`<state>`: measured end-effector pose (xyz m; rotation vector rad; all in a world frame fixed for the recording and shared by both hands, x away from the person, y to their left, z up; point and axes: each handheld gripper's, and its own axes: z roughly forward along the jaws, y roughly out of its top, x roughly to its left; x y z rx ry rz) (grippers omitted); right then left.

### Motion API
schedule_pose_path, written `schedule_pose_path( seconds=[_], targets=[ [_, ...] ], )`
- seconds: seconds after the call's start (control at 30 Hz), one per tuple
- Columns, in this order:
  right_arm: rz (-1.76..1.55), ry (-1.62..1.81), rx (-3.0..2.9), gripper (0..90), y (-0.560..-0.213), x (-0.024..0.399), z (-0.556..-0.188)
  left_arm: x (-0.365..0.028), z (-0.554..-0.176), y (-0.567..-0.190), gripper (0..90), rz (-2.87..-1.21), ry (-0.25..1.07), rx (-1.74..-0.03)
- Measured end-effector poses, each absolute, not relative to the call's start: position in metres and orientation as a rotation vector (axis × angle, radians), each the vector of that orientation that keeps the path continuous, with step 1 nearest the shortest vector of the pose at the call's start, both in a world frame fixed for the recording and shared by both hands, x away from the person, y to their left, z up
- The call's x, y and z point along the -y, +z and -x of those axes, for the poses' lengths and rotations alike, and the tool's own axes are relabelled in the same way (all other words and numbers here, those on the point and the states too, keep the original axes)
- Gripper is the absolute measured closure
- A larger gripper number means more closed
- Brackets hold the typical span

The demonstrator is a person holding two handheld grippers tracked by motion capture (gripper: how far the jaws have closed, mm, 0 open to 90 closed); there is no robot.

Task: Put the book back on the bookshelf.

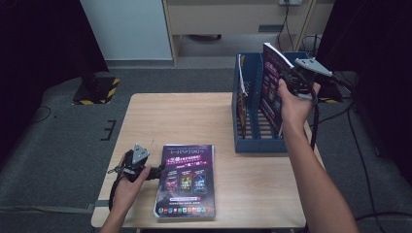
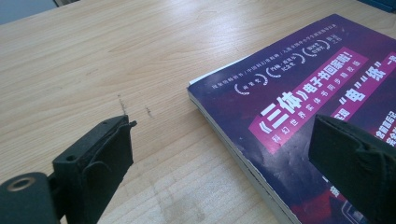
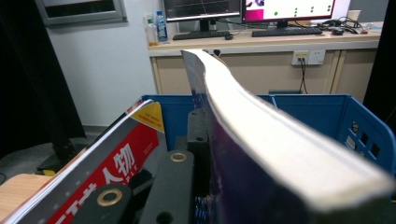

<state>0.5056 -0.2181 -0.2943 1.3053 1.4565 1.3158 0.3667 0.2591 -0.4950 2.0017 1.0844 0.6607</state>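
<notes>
A purple magazine [image 1: 185, 179] [image 2: 299, 88] lies flat near the table's front edge. My left gripper [image 1: 156, 172] [image 2: 224, 154] is open at its left edge, one jaw over the bare wood and the other over the cover. A second purple magazine [image 1: 272, 85] [image 3: 266, 140] stands on edge, tilted, over the blue file rack [image 1: 260, 144] [image 3: 322, 112]. My right gripper [image 1: 285, 80] [image 3: 208, 119] is shut on it from the right side. A red-covered magazine [image 1: 241, 92] [image 3: 102, 172] leans in the rack's left slot.
The wooden table [image 1: 184, 116] has bare room between the flat magazine and the rack. Grey carpet surrounds it. A yellow-and-black striped base [image 1: 94, 90] sits on the floor at back left. A desk with monitors [image 3: 243, 9] stands behind the rack.
</notes>
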Motion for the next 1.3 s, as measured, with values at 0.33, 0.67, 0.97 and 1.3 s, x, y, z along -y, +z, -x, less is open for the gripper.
schedule_pose_path(
  seconds=[0.33, 0.67, 0.97, 1.3],
  targets=[
    [-1.343, 1.304, -1.401, 81.9, -0.303, 0.219, -0.521, -0.259, -0.366, -0.495, 5.6, -2.004, 0.662, -1.082],
    [-1.356, 1.287, -1.385, 81.8, -0.314, 0.219, -0.532, -0.259, -0.367, -0.496, 5.6, -2.01, 0.664, -1.086],
    [-1.371, 1.294, -1.37, 81.8, -0.329, 0.217, -0.536, -0.259, -0.367, -0.496, 5.6, -2.015, 0.668, -1.085],
    [-1.366, 1.301, -1.362, 81.6, -0.336, 0.211, -0.538, -0.258, -0.367, -0.496, 5.6, -2.021, 0.672, -1.078]
  ],
)
